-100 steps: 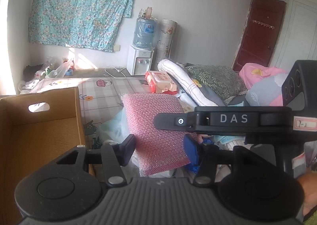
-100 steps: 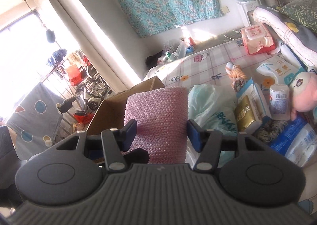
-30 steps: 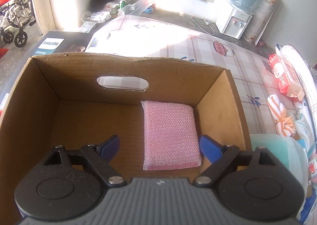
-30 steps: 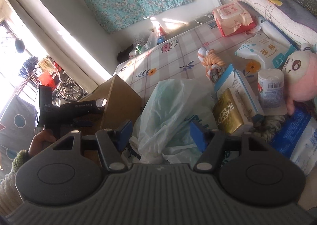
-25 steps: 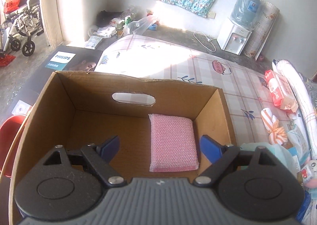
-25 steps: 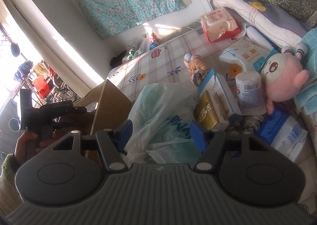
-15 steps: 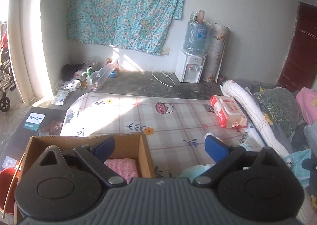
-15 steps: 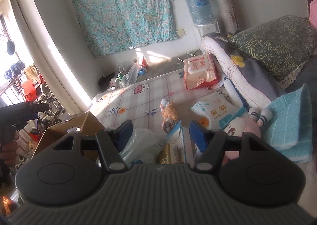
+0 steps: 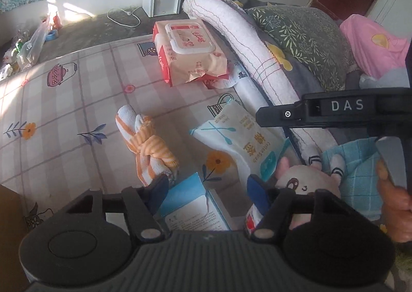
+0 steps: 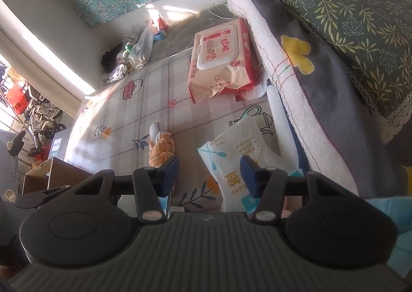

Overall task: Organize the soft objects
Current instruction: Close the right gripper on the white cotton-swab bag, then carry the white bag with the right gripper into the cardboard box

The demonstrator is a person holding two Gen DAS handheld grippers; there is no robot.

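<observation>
My left claw point(image 9: 206, 185) has swung away from the cardboard box where the pink bubble-wrap pad was left lying flat a second ago, so I count that item as sorted and I am now hunting for the next soft thing. Both claws are spread apart and empty; the right claw point(image 10: 208, 171) hovers over the same patch of bed, its body showing in the left view with the hand point(image 9: 394, 212) gripping it. The remaining soft objects lie on the checked bed sheet point(image 9: 77, 101), which is smooth printed cloth with teapots and flowers. Nearest my left claw is the knotted towel point(image 9: 146, 145), an orange-and-white striped terry twist, lumpy and squashy by the look of it. Just right of it sits the cotton swab pack point(image 9: 239, 137), a crinkly plastic pouch, and beyond that the pink plush toy point(image 9: 303, 184), round and fuzzy, against a blue checked cloth point(image 9: 358, 178). A stiff blue-and-white carton point(image 9: 190, 204) lies between my left claw's fingers, not soft. The wet wipes pack point(image 9: 190, 52) rests further off, glossy with a hard lid
</observation>
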